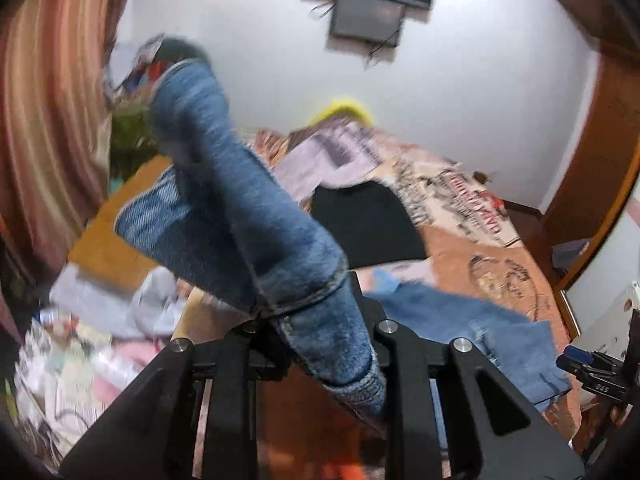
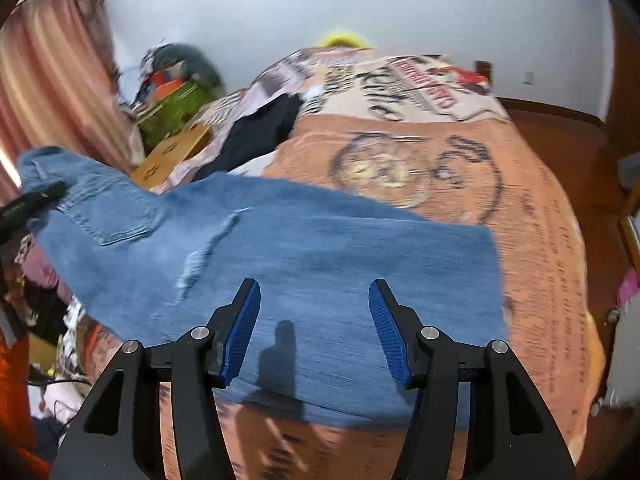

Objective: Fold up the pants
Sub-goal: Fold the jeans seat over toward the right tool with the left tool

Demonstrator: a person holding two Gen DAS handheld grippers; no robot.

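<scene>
The blue jeans (image 2: 320, 248) lie across the orange printed bedspread (image 2: 520, 208), leg ends flat near me, waist and back pocket lifted at the left. My left gripper (image 1: 316, 320) is shut on the jeans (image 1: 256, 216) at the waistband and holds that end up in the air; it shows as a black tip in the right wrist view (image 2: 36, 200). My right gripper (image 2: 314, 320) is open with blue pads (image 2: 244, 328) spread just above the leg fabric, holding nothing. It also shows at the right edge of the left wrist view (image 1: 576, 360).
A black garment (image 2: 260, 136) and a printed blanket (image 1: 328, 152) lie further up the bed. A cardboard box (image 2: 172, 152) and a cluttered pile (image 2: 176, 84) stand beside the bed at the left, by the striped curtain (image 2: 52, 80). Wooden floor (image 2: 560, 132) at right.
</scene>
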